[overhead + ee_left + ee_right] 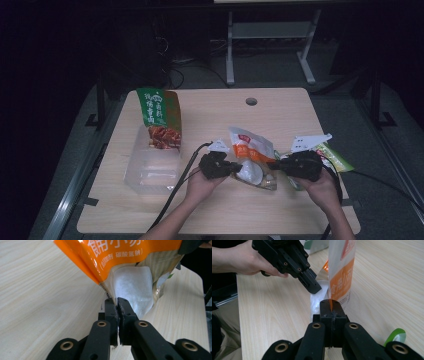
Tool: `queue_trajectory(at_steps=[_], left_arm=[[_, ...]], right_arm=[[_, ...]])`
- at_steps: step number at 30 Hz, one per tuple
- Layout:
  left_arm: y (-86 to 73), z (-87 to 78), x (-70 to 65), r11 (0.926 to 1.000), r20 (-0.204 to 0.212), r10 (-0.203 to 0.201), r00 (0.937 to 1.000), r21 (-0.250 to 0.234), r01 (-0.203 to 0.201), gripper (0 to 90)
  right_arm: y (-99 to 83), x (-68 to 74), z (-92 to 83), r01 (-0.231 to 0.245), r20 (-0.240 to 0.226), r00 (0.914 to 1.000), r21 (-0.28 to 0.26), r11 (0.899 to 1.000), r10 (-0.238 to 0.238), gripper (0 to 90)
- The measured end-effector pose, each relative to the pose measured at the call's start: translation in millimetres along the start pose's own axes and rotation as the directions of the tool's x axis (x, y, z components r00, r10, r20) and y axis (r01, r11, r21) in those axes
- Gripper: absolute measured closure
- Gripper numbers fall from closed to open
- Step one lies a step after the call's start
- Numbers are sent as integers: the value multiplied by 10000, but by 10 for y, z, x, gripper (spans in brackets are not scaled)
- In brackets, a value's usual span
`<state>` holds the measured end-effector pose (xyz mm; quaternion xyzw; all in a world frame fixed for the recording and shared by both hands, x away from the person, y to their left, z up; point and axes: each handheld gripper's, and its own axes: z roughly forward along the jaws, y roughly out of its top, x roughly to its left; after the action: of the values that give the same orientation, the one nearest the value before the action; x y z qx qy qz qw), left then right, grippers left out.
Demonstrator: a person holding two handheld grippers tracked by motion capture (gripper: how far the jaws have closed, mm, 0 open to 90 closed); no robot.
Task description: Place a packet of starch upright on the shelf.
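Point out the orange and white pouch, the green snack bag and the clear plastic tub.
orange and white pouch [248, 146]: high view, its orange printed panel.
green snack bag [159, 116]: high view, its green upper half.
clear plastic tub [150, 172]: high view, its see-through floor.

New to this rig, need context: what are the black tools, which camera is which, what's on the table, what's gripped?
A person holds a hand-held two-jaw gripper in each hand: left gripper, right gripper. One camera looks down from above the wooden table; the other two ride on the grippers, looking along their black jaws. Both grippers are shut on opposite edges of the orange-and-white powder pouch. Also on the table: a clear plastic tub with a green snack bag leaning in it, and more packets beside the right hand.
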<state>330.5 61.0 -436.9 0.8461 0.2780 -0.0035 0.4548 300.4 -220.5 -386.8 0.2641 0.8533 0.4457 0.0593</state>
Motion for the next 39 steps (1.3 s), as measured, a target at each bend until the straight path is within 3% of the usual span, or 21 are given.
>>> queue_trajectory(at_steps=[6, 18, 23, 26, 30, 33, 36, 39], left_arm=[[-1, -24, -69, 9978, -458, 656, 9968, 141, -650, 899], [-93, -136, -174, 9932, -808, 1154, 9900, 249, -1138, 900], [-127, -187, -200, 9912, -908, 1311, 9872, 329, -1286, 900], [-153, -227, -208, 9888, -936, 1467, 9847, 418, -1433, 899], [-193, -274, -219, 9897, -916, 1414, 9857, 373, -1386, 900], [-212, -304, -218, 9907, -817, 1327, 9878, 405, -1297, 894], [-225, -347, -235, 9869, -1030, 1544, 9826, 624, -1485, 812], [-259, -403, -243, 9878, -864, 1458, 9855, 675, -1402, 700]], right_arm=[[0, -3, 0, -116, 269, 9996, 53, 9999, 115, 890], [94, 104, 151, -94, 668, 9977, 432, 9990, 65, 730], [152, 148, 280, -107, 486, 9988, 417, 9991, 87, 690], [181, 170, 373, -109, 282, 9996, 538, 9985, 94, 712], [197, 216, 462, 54, 163, 9998, 751, 9972, -66, 823], [198, 214, 476, -78, -22, 10000, 720, 9974, 79, 867], [196, 221, 467, -195, -55, 9998, 624, 9979, 199, 895], [183, 207, 454, -324, -302, 9990, 462, 9984, 339, 898]])
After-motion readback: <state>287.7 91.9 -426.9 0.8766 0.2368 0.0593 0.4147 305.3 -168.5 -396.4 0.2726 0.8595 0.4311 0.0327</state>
